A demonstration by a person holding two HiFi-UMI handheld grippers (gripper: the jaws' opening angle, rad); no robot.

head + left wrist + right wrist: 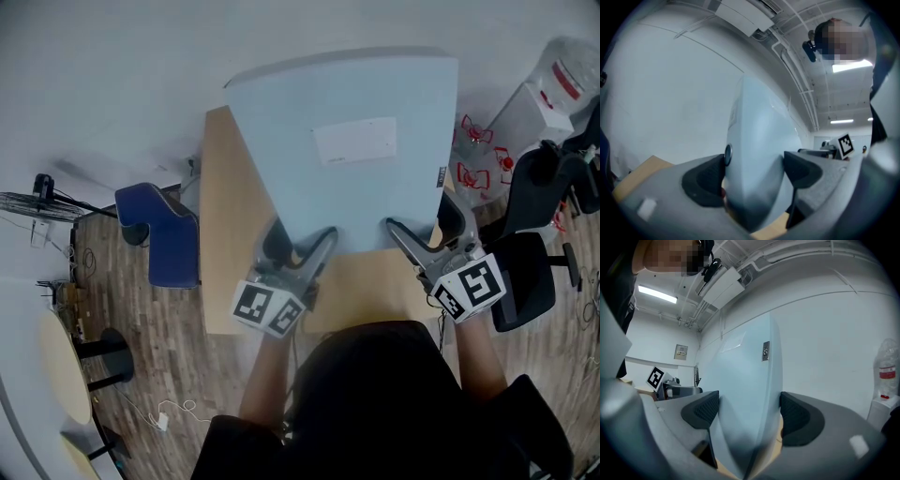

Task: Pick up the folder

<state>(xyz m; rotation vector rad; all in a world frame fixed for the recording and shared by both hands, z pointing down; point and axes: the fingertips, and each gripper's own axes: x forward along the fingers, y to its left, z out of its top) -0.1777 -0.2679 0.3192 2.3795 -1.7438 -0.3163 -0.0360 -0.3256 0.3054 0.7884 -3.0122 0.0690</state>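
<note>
Two grippers closed on one folder [347, 178]

At far left a blue chair [159, 234] is seen beside the table [220, 234], well clear of the work. Next, the left gripper [300, 246] is clamped on the folder's near edge toward its left corner; in the left gripper view the pale sheet [759, 154] is pinched between both pads of that gripper [754, 173]. The folder is held tilted up over the table, its label facing the person. Whether its near edge is off the wood cannot be told. The right gripper [427, 234] is clamped likewise toward the right corner, and its own view shows the folder [745, 394] squeezed between its pads [749, 413]. The two grips are judged to be spread wide so that the broad, floppy sheet is kept from sagging or twisting. A black chair [525, 272] stands at right.
</note>
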